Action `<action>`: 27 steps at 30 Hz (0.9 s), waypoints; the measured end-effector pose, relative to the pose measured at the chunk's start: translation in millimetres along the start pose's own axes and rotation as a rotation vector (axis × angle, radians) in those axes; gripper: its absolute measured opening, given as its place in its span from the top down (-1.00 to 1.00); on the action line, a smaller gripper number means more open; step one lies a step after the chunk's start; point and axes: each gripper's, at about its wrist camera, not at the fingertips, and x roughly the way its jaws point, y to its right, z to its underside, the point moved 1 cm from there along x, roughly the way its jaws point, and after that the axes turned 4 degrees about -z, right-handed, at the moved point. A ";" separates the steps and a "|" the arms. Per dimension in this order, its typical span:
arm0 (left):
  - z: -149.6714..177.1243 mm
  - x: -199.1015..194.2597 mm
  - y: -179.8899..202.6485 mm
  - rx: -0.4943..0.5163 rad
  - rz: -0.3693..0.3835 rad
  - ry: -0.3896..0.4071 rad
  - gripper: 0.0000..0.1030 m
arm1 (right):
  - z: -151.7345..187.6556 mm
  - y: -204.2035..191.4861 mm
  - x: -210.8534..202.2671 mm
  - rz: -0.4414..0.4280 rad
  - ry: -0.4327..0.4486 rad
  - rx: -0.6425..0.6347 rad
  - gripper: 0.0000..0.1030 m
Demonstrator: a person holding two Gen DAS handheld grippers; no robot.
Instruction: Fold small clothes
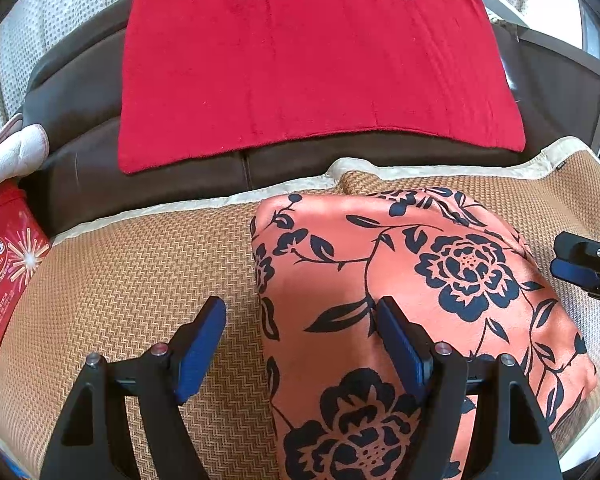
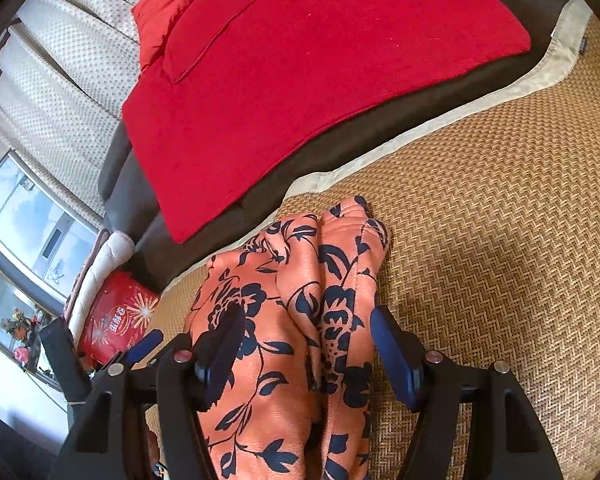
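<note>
Garment (image 1: 400, 300) folded, near edge cut off | left gripper (image 1: 300, 344) fingers spread, empty | right gripper (image 2: 304, 360) likewise

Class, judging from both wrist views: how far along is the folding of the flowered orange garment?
Done: the orange floral garment lies folded in a compact bundle on the woven mat. In hand: nothing; the left gripper and right gripper are open. Left: probably only tidying.

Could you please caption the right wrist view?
Open right tool straddling folded orange floral garment on woven mat.
</note>
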 end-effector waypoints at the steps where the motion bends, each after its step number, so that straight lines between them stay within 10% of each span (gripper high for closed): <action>1: 0.2 -0.2 -0.6 -0.001 0.000 0.000 -0.52 | -0.1 -0.5 0.6 -0.001 -0.001 -0.002 -0.34; 27: 0.3 0.5 -3.7 -0.001 0.004 -0.001 -0.52 | 4.8 -15.0 9.7 -0.006 -0.007 -0.025 -0.34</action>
